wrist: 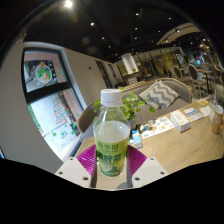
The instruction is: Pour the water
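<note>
A clear plastic bottle (111,135) with a white cap and a green label stands upright between my fingers. My gripper (111,163) is shut on the bottle, both magenta pads (88,160) pressing on its labelled lower half. The bottle looks lifted above the wooden table (180,148) that lies beyond and to the right. Its liquid level shows a little below the shoulder. The bottle's base is hidden behind the gripper body.
On the table to the right lie papers and small boxes (185,118), with a cup-like object (217,120) at the far right. A green plant (132,103) stands behind the bottle. A framed poster (46,73) hangs on the left; a cushioned seat (160,95) is beyond.
</note>
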### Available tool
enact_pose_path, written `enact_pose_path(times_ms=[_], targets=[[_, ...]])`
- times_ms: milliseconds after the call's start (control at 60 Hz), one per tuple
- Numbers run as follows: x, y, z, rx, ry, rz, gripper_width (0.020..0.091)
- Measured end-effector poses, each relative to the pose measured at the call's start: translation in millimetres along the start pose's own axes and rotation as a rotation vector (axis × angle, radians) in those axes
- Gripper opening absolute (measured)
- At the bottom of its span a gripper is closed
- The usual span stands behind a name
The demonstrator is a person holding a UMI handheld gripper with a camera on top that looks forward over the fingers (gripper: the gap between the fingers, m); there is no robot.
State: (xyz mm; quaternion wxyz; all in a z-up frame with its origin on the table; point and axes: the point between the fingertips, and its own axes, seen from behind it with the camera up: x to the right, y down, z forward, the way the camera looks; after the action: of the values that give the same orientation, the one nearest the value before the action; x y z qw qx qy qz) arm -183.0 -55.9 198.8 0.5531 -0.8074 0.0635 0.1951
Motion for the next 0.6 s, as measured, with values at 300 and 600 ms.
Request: enact_pose_path(times_ms=[300,600], targets=[[127.4,-147.1,-51.7,0.098,-0.217,0.666,0.0401],[301.5,-168.6,-52.9,0.149,-0.266,1.290,0.0398]])
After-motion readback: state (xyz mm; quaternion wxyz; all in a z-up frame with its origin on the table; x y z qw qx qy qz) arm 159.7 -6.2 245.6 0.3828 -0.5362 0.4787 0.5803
